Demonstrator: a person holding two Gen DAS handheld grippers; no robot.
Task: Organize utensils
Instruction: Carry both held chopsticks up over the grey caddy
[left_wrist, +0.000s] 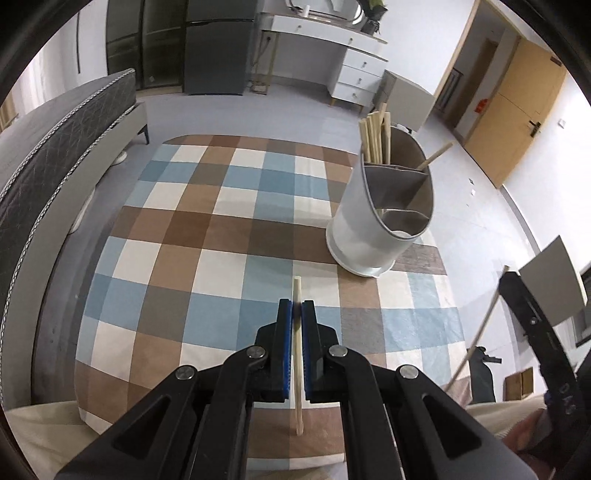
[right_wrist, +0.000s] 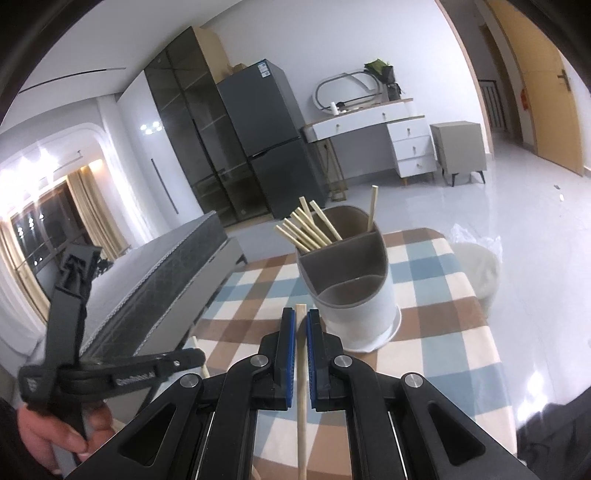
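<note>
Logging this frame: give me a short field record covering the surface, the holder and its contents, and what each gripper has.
surface: checked tablecloth
holder: white divided utensil holder, upright on the cloth
holder contents: bundle of chopsticks in the back compartment, one more leaning apart; front compartments look empty
left gripper: shut on a chopstick
right gripper: shut on a second chopstick

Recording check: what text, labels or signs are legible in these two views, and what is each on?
"GenRobot.AI": white print on the left tool, on its black arm, in the right wrist view.
Embossed marks on the right tool: not clear enough to read.
Fridge sticker: too small.
Red sign on the door: too small.
</note>
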